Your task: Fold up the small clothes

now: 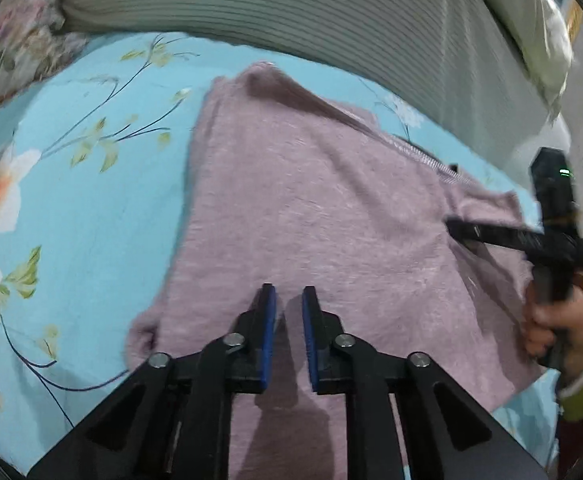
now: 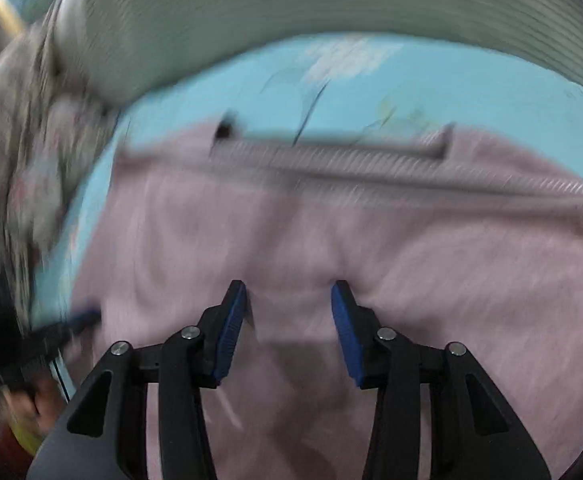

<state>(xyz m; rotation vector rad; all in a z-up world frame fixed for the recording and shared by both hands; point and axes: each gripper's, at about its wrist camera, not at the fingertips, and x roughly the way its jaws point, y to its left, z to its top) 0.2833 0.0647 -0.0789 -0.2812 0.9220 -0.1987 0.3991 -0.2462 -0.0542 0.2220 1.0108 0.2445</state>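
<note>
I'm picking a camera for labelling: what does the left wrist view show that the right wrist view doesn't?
Only the left wrist view: the left gripper with a narrow gap, the right gripper seen from the side, and a white pillow.

Only the right wrist view: the right gripper's wide-open fingers, though blurred.

Both: the pink garment on the blue floral sheet, its ribbed band, and the striped bedding.

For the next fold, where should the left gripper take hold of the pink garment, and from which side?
Probably the near-left corner of the pink garment. It lies loose at the cloth's edge on the blue floral sheet, so the left gripper could come from the left, one finger under the edge, and pinch it.
</note>
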